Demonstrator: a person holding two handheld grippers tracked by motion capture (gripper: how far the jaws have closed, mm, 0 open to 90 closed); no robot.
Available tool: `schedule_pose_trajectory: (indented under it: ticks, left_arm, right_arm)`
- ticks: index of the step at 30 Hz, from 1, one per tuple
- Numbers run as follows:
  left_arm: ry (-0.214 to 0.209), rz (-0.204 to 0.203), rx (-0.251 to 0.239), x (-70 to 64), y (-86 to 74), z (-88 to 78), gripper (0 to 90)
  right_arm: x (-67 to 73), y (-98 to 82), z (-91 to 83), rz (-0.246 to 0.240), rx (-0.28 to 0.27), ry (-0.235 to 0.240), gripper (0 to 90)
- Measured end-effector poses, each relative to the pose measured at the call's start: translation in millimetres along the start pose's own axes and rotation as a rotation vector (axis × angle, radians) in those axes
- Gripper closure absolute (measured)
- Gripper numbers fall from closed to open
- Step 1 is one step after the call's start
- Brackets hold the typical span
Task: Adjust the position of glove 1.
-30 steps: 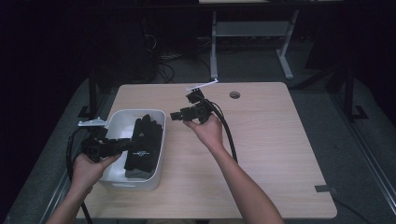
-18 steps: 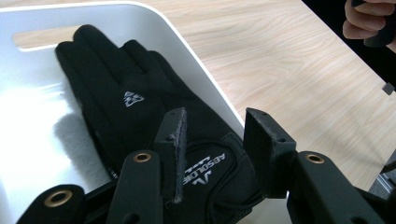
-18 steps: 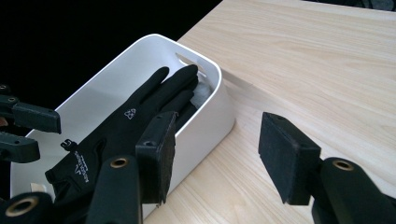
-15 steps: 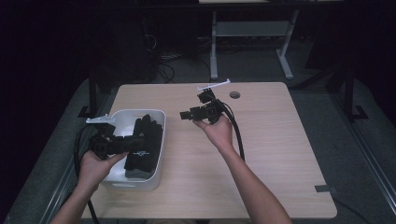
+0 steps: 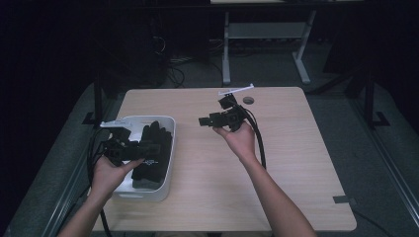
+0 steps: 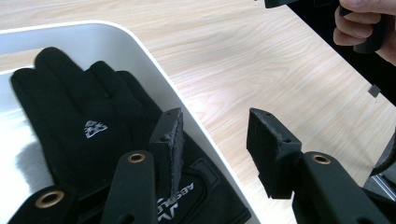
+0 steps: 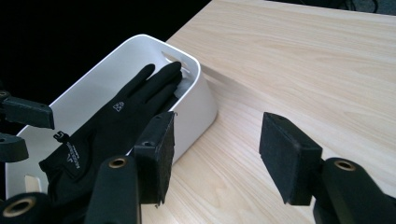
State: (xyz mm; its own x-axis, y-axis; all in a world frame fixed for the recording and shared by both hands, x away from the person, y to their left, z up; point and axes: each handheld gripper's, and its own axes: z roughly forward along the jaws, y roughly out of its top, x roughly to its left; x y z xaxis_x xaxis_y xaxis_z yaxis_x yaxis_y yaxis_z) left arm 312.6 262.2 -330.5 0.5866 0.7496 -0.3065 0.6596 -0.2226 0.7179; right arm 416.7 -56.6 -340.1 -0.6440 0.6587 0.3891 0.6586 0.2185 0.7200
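A: From the high view, where are the hands?

B: The left gripper (image 5: 129, 149) sits at the near left, over the white tub (image 5: 167, 163), its hand (image 5: 109, 170) palm-up beneath it. A black glove (image 5: 152, 153) lies flat in the tub. The right gripper (image 5: 207, 121) is held up over the middle of the table (image 5: 296, 163), pointing left, with the right hand (image 5: 241, 138) cupped under it and the forearm stretched across.

A: And the left gripper view?

B: The 2 jaws stand apart with nothing between them; they have just been opening. One hangs over the glove (image 6: 84, 130), the other over the wood beyond the tub's rim (image 6: 154, 79). White letters near the glove's cuff are partly hidden; I can't read them. A small white logo sits on its back. The right hand (image 6: 369, 28) shows at the top corner.

A: The right gripper view?

B: Its 2 jaws are parted and hold nothing. The tub (image 7: 201, 107) is ahead at the left, the glove (image 7: 121, 121) inside, fingers toward the far end. Its cuff print is too small to read.
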Motion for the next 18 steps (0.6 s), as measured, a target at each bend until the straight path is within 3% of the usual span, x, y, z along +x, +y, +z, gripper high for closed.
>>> schedule_pose_trajectory:
  ticks: [18]
  left_arm:
    - [-0.034, 0.033, 0.0, -19.2, 10.9, 19.0, 52.7]
  right_arm:
    - [-24.9, -17.1, -26.8, 0.025, -0.007, -0.043, 43.1]
